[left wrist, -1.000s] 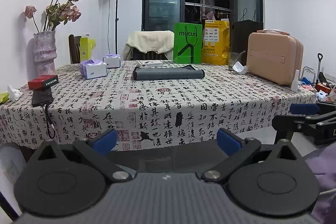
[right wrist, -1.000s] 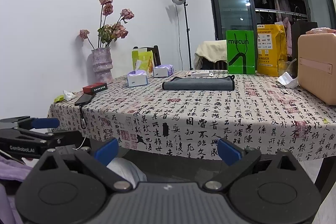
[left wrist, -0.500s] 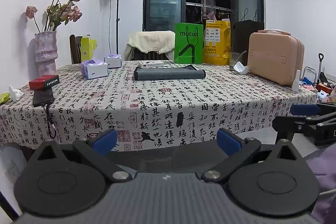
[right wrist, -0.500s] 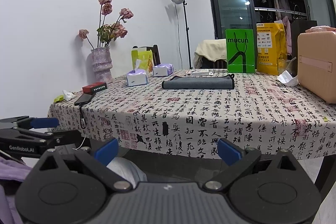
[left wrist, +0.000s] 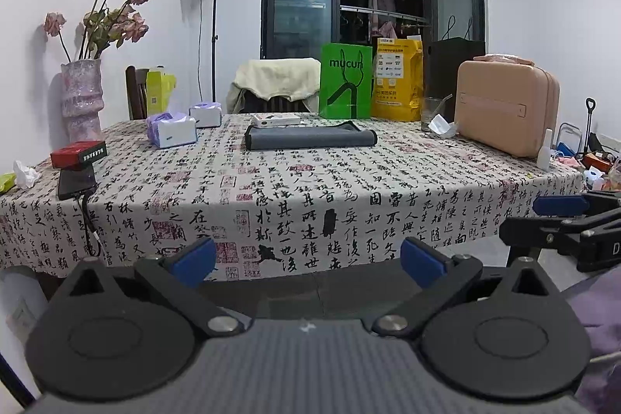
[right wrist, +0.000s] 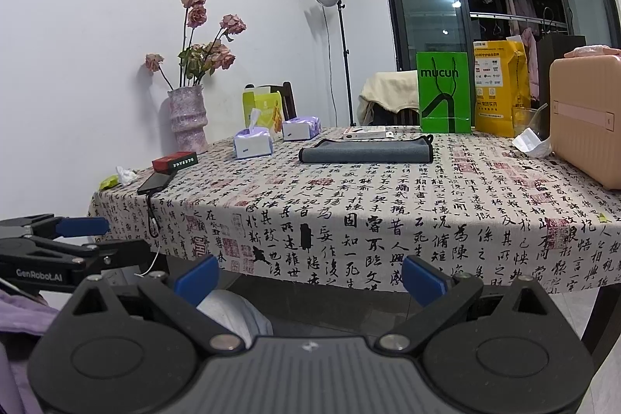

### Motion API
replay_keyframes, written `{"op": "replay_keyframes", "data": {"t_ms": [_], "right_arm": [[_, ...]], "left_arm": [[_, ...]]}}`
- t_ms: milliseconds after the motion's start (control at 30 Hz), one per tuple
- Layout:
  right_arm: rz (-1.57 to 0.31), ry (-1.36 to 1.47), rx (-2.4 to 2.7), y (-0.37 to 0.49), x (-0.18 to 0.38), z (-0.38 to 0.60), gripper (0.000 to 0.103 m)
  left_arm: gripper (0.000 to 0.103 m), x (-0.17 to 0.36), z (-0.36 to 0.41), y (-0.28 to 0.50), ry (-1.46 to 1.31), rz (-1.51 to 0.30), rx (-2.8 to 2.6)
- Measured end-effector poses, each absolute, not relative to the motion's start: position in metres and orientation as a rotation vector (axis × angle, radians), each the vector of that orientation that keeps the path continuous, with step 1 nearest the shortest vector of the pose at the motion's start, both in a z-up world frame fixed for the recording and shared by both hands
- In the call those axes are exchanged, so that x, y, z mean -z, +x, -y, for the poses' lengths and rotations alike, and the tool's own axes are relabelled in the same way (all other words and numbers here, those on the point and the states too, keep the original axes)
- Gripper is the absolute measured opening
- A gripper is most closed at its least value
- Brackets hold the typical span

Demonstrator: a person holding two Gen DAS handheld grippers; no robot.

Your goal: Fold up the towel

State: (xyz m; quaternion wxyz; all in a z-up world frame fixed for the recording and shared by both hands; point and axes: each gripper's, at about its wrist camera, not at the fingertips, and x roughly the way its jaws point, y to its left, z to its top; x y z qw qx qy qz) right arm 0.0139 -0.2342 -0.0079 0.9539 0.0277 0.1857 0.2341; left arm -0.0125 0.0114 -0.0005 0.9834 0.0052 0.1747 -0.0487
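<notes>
Here the grey towel (left wrist: pixel 310 139) lay folded into a long flat strip toward the far edge of the bench (left wrist: pixel 295 193), just in front of the green paper bag (left wrist: pixel 346 80) and the yellow bag (left wrist: pixel 396 79). Both claws were held low, short of the near edge of the bench and well apart from the towel. The left claw (left wrist: pixel 308 260) had its blue-tipped fingers (left wrist: pixel 194 260) spread wide with nothing between them; the right claw (right wrist: pixel 308 273) was spread the same way, also empty. Along the left edge sat a pink vase (left wrist: pixel 81 99) of dried roses, a red box (left wrist: pixel 78 153) and a dark phone (left wrist: pixel 76 182) at the corner. Two tissue boxes (left wrist: pixel 171 129) stood near the far left corner, and a pink case (left wrist: pixel 507 107) stood upright by the right edge.
</notes>
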Motion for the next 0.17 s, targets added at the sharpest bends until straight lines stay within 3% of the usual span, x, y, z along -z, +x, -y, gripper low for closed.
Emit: {"op": "replay_keyframes", "data": {"t_ms": [167], "right_arm": [[-0.378,0.06,-0.468,0.0177,0.0135,0.2358,0.102]], "left_arm": [[0.103,0.0027,-0.0041,-0.0094,0.033,-0.32,0.109]]}}
